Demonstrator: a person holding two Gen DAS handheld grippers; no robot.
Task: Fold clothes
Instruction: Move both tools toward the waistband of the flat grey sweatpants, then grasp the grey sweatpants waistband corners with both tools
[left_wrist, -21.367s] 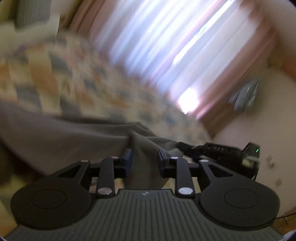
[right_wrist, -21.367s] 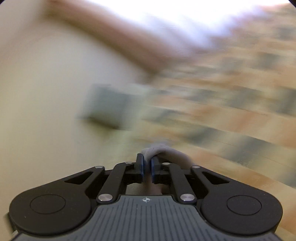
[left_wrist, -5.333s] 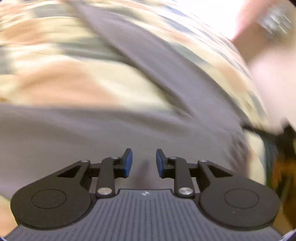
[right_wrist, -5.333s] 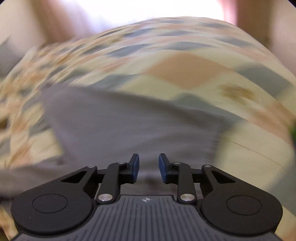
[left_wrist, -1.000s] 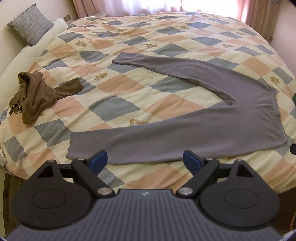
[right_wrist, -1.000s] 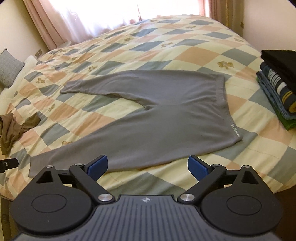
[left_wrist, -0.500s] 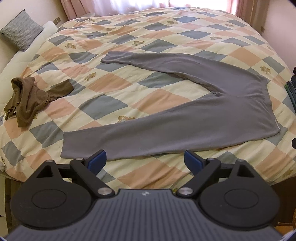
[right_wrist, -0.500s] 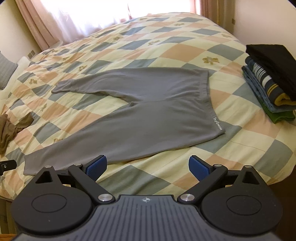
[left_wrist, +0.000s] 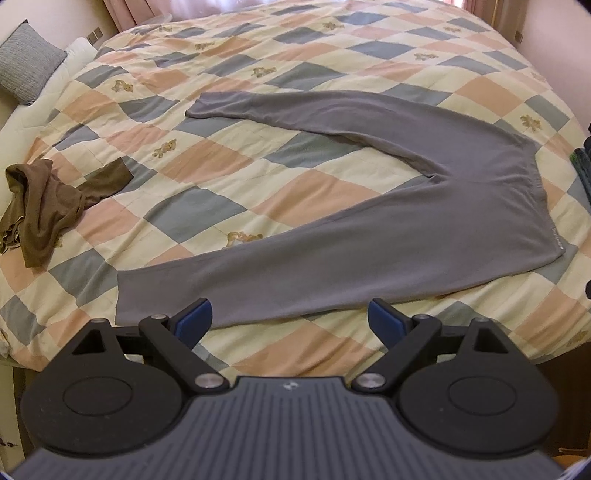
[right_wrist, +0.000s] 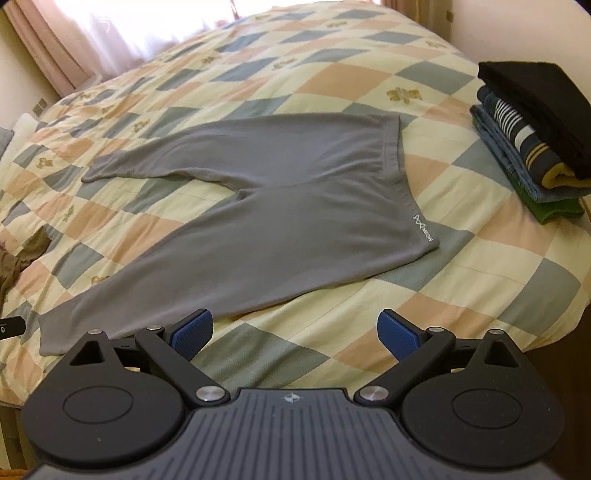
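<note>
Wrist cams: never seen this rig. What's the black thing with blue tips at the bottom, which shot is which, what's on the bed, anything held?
Each picture comes from a fisheye camera on a hand-held two-finger gripper, looking along its fingers. The black shape with blue pads is that gripper: the left gripper in one view, the right gripper in the other. Both are open and hold nothing. On the checked quilt grey trousers lie flat with legs spread, not yet folded. A crumpled brown garment lies to the left, a stack of folded clothes to the right, and a grey pillow at the far left.
</note>
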